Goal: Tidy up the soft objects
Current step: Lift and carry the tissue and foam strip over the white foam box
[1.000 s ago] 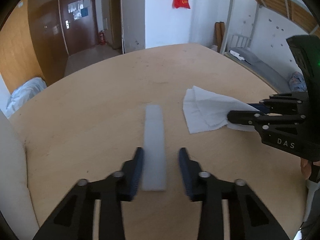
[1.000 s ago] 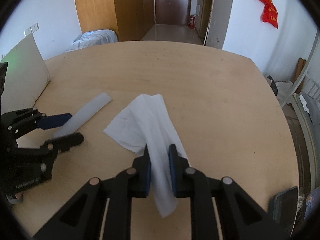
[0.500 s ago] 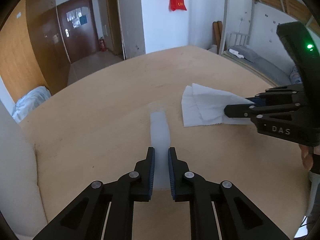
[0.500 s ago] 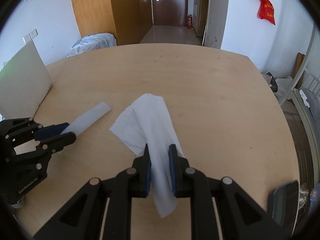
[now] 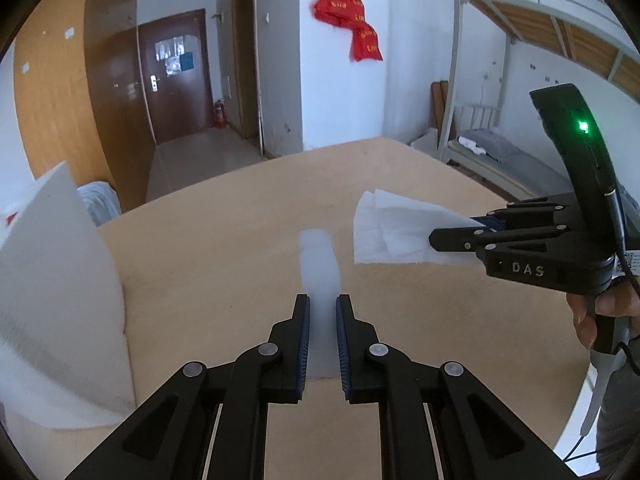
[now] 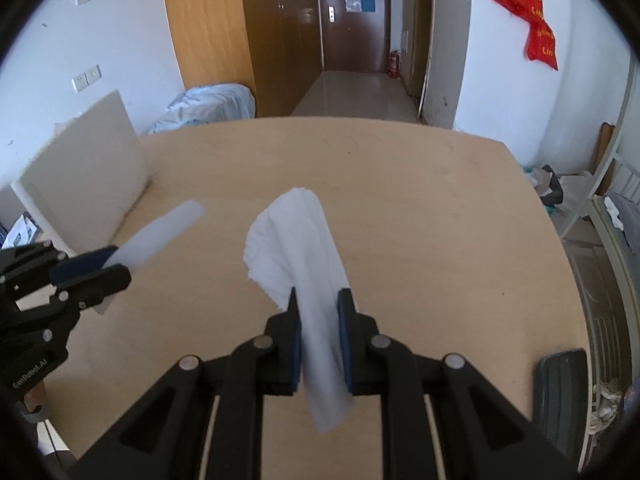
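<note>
A pale, translucent foam strip (image 5: pixel 318 256) runs straight ahead from my left gripper (image 5: pixel 322 302), whose pads are shut on its near end. In the right wrist view the same strip (image 6: pixel 164 228) sticks out of the left gripper (image 6: pixel 120 264), raised off the wooden table (image 6: pixel 400 200). My right gripper (image 6: pixel 319 292) is shut on a white cloth (image 6: pixel 296 236); its far part arches forward and its near tail hangs below the fingers. The left wrist view shows the cloth (image 5: pixel 392 232) spreading from the right gripper (image 5: pixel 452 232) at the right.
A white board (image 6: pixel 84 168) leans at the table's left side, close to the left gripper. A dark flat object (image 6: pixel 560 380) lies near the table's right edge. A person's hand (image 5: pixel 592 316) holds the right gripper. A bunk bed frame (image 5: pixel 500 80) stands past the right edge.
The left gripper closed on the strip's near end and rose with it. The right gripper, still shut on the cloth, also rose, and the cloth gathered up from lying spread on the table.
</note>
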Motion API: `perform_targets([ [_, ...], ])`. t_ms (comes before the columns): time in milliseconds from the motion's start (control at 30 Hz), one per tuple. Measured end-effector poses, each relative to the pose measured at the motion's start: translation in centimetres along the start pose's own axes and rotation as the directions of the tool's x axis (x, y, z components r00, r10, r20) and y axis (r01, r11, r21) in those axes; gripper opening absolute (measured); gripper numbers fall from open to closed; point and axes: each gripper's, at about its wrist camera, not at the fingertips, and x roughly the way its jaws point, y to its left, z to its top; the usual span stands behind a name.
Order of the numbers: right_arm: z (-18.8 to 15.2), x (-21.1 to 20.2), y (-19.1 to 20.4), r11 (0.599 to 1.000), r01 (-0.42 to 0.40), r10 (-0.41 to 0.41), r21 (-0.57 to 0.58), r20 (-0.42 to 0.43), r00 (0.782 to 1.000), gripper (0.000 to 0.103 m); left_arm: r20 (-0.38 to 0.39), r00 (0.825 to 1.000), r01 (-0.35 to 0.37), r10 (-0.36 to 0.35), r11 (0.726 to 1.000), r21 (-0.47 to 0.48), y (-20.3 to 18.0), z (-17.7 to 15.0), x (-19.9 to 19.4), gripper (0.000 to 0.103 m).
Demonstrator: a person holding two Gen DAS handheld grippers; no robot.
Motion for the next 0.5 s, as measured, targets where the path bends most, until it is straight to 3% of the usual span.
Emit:
perform_targets([
  [500, -0.5, -5.7, 5.1, 0.997, -0.072, 0.076, -0.042, 0.102, 0.992, 0.019, 0.144, 0.987, -0.059, 0.071, 0.994, -0.090, 1.3, -2.2, -8.4, 0.014],
])
